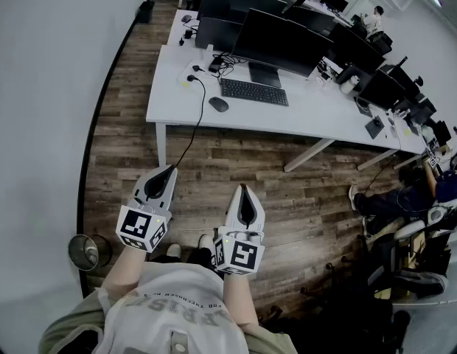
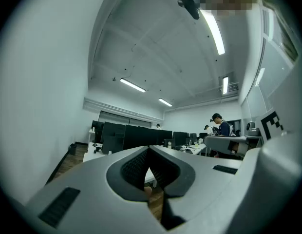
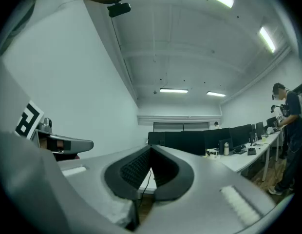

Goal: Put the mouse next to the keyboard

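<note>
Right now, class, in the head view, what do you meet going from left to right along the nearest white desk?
thin black cable → dark oval mouse → black keyboard → dark flat rectangular device

The mouse (image 1: 219, 104) lies on the desk (image 1: 309, 113), left of the keyboard (image 1: 254, 92).

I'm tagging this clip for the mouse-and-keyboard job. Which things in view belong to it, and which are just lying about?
Part of the job:
mouse
keyboard
white desk under both
left hand-held gripper and right hand-held gripper, both shut and empty

Just there:
monitor
black cable hanging off the desk
waste bin
seated person
</note>
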Tool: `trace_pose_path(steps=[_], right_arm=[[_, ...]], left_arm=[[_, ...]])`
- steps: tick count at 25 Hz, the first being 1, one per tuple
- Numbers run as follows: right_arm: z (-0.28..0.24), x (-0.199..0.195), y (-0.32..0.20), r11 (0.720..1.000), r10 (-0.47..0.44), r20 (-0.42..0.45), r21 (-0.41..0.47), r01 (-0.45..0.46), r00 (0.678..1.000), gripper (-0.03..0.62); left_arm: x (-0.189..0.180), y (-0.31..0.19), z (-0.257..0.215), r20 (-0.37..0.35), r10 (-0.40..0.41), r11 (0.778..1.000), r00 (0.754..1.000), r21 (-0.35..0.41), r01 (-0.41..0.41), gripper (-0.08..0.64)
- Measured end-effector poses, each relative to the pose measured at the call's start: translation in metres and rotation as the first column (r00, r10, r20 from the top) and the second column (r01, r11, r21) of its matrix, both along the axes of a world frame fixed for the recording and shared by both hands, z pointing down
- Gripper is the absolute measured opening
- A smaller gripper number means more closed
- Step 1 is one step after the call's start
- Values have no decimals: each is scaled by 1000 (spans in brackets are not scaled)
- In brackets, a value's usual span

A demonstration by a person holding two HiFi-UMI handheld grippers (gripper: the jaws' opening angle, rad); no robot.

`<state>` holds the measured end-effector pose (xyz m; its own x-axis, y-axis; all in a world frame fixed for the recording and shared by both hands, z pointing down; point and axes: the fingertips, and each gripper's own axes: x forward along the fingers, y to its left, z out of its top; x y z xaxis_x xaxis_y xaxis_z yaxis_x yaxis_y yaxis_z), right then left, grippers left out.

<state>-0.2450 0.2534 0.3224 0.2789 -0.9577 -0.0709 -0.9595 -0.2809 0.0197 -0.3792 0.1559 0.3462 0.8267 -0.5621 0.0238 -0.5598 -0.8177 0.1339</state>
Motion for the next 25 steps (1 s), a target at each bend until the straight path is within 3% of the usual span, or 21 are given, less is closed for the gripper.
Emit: trace_pose_path(steps=[20, 25], right_arm=[[9, 41, -20, 998, -54, 27, -14, 54, 998, -2], [2, 65, -27, 990, -142, 83, 35, 140, 986, 4]], left_arm=[[27, -13, 4, 25, -71, 997, 997, -8, 71, 9], [42, -22, 2, 39, -108, 994, 993, -12, 108, 11]])
